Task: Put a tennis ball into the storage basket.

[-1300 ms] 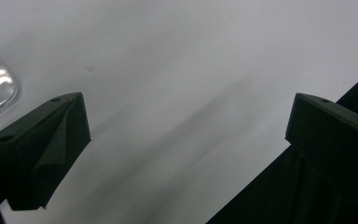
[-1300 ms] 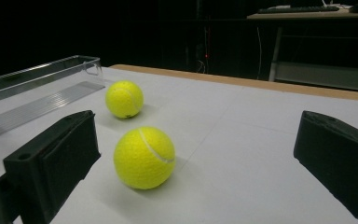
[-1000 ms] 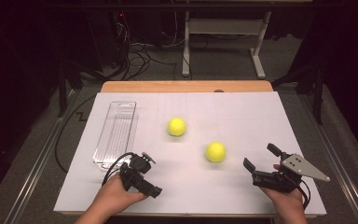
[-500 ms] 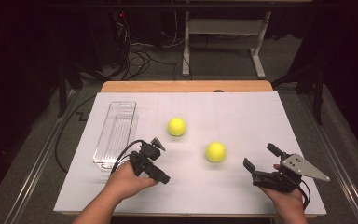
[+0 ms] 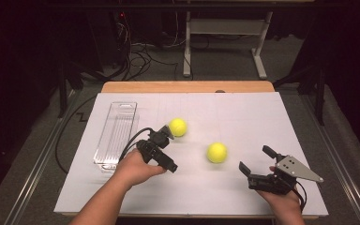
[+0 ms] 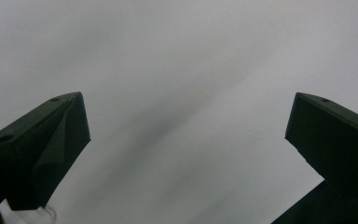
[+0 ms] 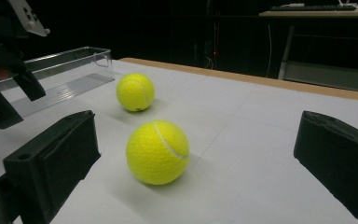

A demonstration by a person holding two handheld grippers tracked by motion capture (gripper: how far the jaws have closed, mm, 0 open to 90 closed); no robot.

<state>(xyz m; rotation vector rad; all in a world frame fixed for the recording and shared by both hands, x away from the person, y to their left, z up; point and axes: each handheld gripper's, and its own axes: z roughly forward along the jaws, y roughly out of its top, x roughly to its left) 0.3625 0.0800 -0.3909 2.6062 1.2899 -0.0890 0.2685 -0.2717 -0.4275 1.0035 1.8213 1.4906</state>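
— Whereabouts of the near tennis ball?

— Resting loose on the white sheet, about mid-table, ungripped. Framed squarely between the jaws in the right gripper view, so probably lined up as that side's target.

— And the far tennis ball?

— Farther back and to the left, apart from the first, just beyond the left gripper. Also untouched and sitting on its own shadow.

— State of the jaws?

— Spread wide on both sides, grasping nothing. Left gripper view: two black jaws far apart above bare sheet, tilted downward, most likely readied to drop around a ball. Right gripper: held low near the front edge, opened toward the near ball but well short of it.

— Reason for the clear plastic tray?

— Lying lengthwise along the left side, empty, close beside the left hand. Long and narrow enough for balls in a row, so presumably the destination. Handy to the left side, a longer carry from the right.

— Step in hand, then?

— Approach only. Nothing lifted yet.
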